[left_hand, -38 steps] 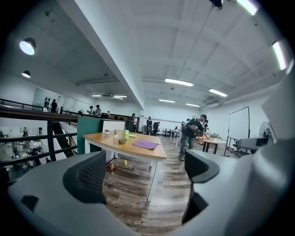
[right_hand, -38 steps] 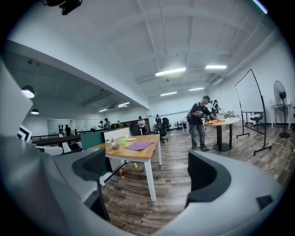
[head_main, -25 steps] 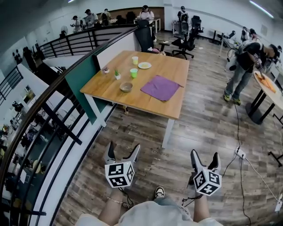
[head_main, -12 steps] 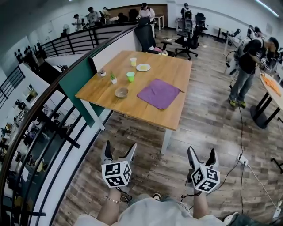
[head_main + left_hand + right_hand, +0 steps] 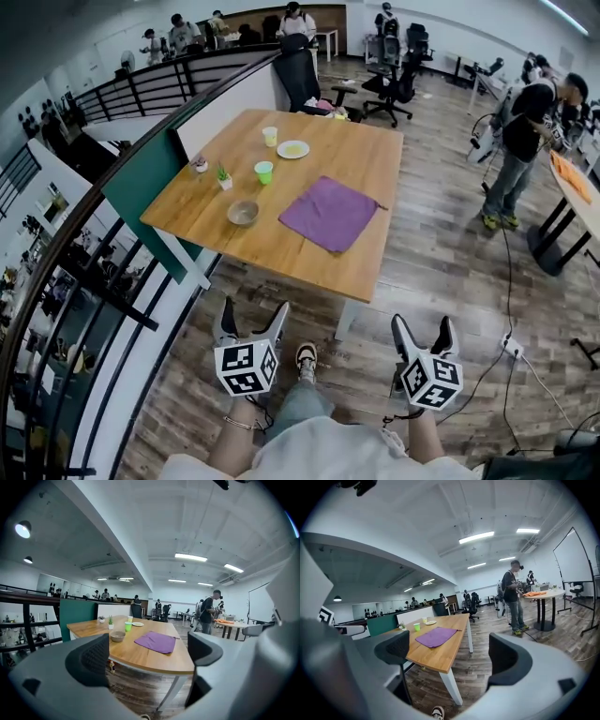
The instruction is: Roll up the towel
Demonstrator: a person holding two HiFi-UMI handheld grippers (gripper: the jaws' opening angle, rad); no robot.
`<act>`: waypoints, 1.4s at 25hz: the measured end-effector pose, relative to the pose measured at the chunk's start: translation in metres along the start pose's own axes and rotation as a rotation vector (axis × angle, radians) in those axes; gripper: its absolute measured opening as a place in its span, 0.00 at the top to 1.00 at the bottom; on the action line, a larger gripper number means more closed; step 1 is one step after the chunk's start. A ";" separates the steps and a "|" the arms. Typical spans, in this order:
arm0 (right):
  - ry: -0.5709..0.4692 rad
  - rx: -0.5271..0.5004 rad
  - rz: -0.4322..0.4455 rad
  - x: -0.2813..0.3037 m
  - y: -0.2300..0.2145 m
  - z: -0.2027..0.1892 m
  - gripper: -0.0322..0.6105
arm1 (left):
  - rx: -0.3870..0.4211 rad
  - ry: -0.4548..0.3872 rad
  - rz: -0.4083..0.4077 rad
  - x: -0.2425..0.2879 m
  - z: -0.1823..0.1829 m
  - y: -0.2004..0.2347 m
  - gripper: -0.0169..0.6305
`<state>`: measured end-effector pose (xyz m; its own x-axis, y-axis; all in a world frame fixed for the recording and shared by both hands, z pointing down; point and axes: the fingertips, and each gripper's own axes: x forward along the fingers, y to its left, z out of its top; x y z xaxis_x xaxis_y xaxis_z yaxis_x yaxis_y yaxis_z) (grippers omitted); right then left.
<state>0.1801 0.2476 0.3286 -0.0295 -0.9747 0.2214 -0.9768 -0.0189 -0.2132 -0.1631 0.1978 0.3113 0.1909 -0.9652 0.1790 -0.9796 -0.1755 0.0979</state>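
A purple towel (image 5: 330, 213) lies flat and unrolled on the right half of a wooden table (image 5: 281, 248); it also shows in the left gripper view (image 5: 156, 642) and the right gripper view (image 5: 436, 636). My left gripper (image 5: 251, 324) and my right gripper (image 5: 422, 330) hang over the floor, well short of the table's near edge. Both stand open with nothing between their jaws.
On the table's left half stand a bowl (image 5: 243, 212), a green cup (image 5: 264, 172), a small plant (image 5: 224, 176), a pale cup (image 5: 270, 136) and a plate (image 5: 292, 149). A railing (image 5: 84, 281) runs along the left. A person (image 5: 514, 150) stands at the right; office chairs (image 5: 394, 89) sit beyond.
The table and towel have drawn closer and lower in the head view as I walk toward them; a shoe now shows between the grippers. Both grippers remain open.
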 end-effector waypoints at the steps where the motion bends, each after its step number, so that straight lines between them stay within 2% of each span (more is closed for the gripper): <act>1: -0.003 -0.002 -0.005 0.011 0.001 0.003 0.12 | -0.005 -0.002 -0.004 0.014 0.002 0.004 0.16; 5: -0.021 0.004 -0.033 0.061 0.003 0.018 0.12 | -0.022 0.001 -0.033 0.075 0.011 0.017 0.16; 13: -0.046 0.022 -0.088 0.156 0.012 0.056 0.13 | 0.019 0.004 -0.107 0.192 0.050 0.041 0.16; 22: -0.021 0.033 -0.132 0.257 0.028 0.074 0.13 | 0.021 0.038 -0.156 0.303 0.068 0.072 0.16; 30: 0.020 0.009 -0.159 0.303 0.031 0.077 0.13 | 0.021 0.072 -0.187 0.364 0.066 0.083 0.16; 35: 0.052 0.000 -0.130 0.326 0.031 0.074 0.13 | 0.037 0.111 -0.228 0.383 0.056 0.075 0.16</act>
<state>0.1559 -0.0873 0.3234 0.0862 -0.9512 0.2963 -0.9732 -0.1440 -0.1791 -0.1675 -0.1957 0.3320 0.4111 -0.8728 0.2631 -0.9116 -0.3953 0.1130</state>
